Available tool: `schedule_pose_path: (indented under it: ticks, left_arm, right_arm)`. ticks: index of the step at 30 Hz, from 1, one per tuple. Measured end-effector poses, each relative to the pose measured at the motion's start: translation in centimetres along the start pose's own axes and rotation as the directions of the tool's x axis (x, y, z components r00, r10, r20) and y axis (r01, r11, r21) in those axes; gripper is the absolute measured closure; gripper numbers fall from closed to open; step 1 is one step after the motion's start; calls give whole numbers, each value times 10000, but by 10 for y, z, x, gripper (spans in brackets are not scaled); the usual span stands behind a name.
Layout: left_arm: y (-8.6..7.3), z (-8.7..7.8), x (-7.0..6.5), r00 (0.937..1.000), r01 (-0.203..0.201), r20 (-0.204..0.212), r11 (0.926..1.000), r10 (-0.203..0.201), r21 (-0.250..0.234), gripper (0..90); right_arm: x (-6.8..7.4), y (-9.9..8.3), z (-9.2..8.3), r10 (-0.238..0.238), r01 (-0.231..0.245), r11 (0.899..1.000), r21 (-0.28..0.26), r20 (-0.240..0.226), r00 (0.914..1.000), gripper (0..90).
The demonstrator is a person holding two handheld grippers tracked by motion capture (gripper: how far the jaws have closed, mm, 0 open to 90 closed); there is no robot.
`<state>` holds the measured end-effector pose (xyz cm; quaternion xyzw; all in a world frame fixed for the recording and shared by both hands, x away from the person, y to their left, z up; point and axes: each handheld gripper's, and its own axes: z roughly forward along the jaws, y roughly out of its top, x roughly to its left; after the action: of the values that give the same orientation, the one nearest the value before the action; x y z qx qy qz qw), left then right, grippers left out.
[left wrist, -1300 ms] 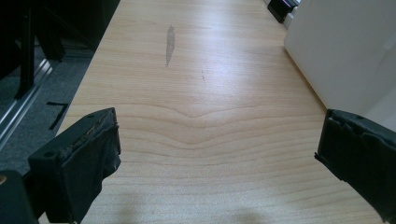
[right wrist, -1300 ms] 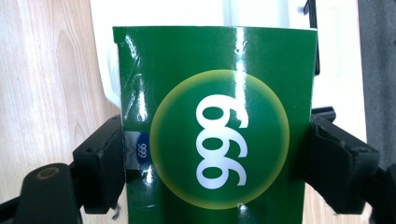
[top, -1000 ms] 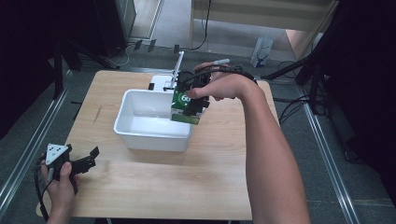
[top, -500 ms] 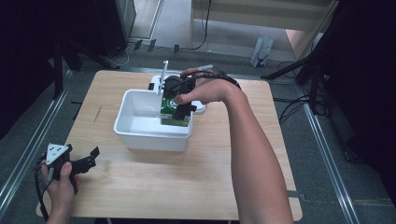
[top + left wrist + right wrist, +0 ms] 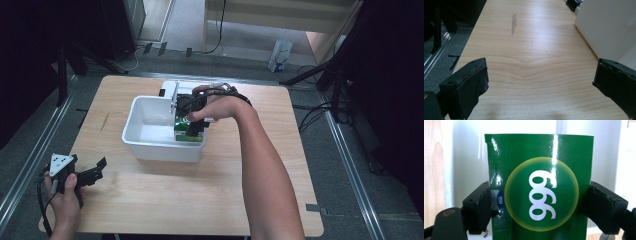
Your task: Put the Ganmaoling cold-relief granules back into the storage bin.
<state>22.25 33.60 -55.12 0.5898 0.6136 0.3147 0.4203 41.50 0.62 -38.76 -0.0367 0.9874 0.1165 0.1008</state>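
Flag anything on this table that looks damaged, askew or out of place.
Little stands out. The wooden table has a grey scuff mark near its left edge. The green box, clamped by the right gripper over the white bin, shows a creased, scuffed corner. Nothing is spilled.

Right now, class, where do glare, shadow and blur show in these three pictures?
Right gripper view: glare streaks the glossy green box, the background washed out white. Left gripper view: sheen on the wooden table, near jaws soft. High view: dark surroundings, the white tub bright.
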Motion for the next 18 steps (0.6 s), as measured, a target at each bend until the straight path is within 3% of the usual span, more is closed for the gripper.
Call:
schedule_pose_path:
  ticks: [11, 18]
  left_arm:
    - [0, 0, 0, 10000, 24, 3, 10000, -24, -13, 0]
    - [0, 0, 0, 10000, -8, 6, 10000, 8, 27, 0]
  right_arm:
    - [2, -5, 36, 267, -261, 9993, 283, -227, 9994, 162]
    - [1, -3, 43, 368, -346, 9981, 500, -433, 9984, 162]
